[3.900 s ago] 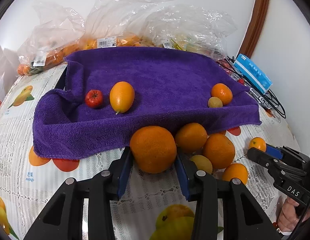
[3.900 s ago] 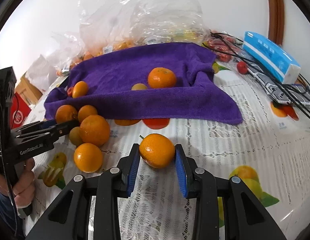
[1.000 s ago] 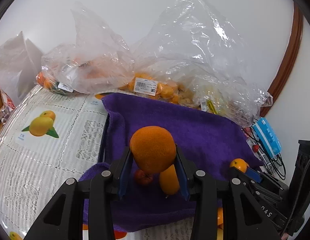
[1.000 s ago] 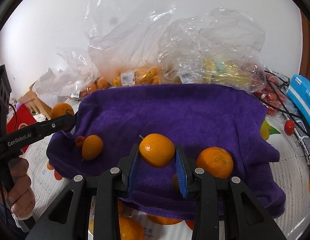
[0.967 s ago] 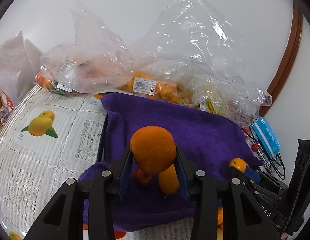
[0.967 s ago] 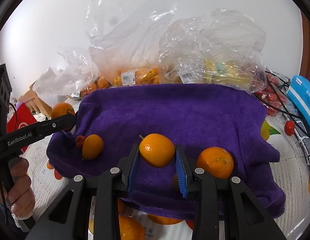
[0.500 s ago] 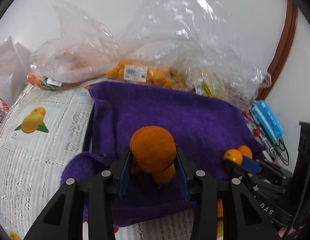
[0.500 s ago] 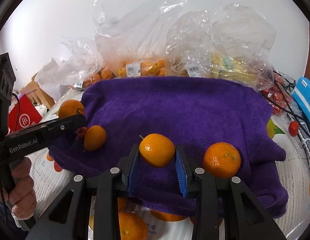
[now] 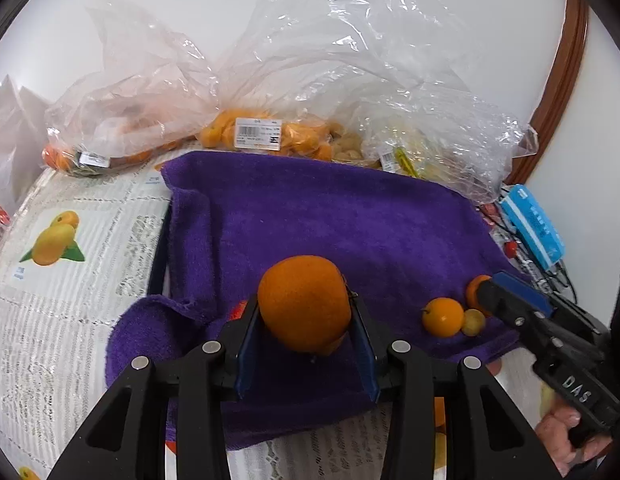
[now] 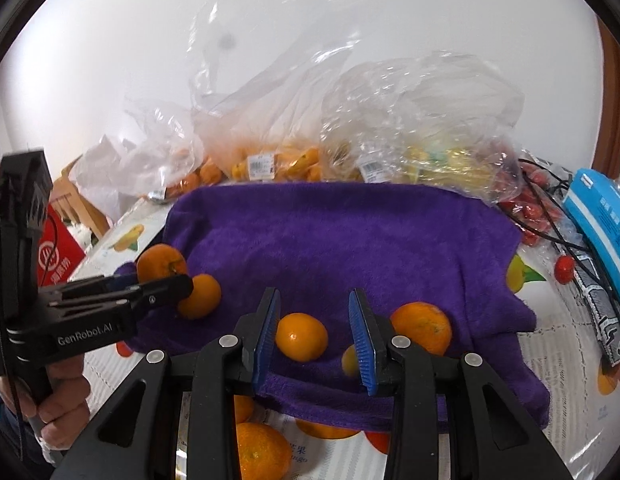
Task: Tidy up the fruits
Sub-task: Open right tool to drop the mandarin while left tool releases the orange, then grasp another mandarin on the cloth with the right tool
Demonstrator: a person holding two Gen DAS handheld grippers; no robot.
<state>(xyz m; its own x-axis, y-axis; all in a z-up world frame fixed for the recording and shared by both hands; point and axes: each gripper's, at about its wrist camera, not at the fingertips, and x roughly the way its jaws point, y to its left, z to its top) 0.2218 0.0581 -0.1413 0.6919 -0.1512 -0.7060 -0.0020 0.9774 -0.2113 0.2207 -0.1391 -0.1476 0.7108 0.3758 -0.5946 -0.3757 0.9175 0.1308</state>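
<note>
1. Left hand-held gripper [image 9: 306,344] is clamped on a large orange [image 9: 304,302], held above the near left part of the purple towel [image 9: 329,220].
2. Right hand-held gripper [image 10: 313,336] stands wide open; a small orange [image 10: 301,337] lies on the towel between its blue pads [image 10: 266,332], touching neither.
3. Fruit behind the large orange is mostly hidden; a small yellow fruit [image 10: 349,360] is partly covered by the right pad.

Ahead of the hand-held gripper, crumpled clear plastic bags [image 9: 310,80] with price labels are heaped along a white wall [image 10: 110,40]. To the right lie a blue box [image 10: 601,220] and black cables [image 10: 549,216]; a red bag [image 10: 56,256] stands far left.
</note>
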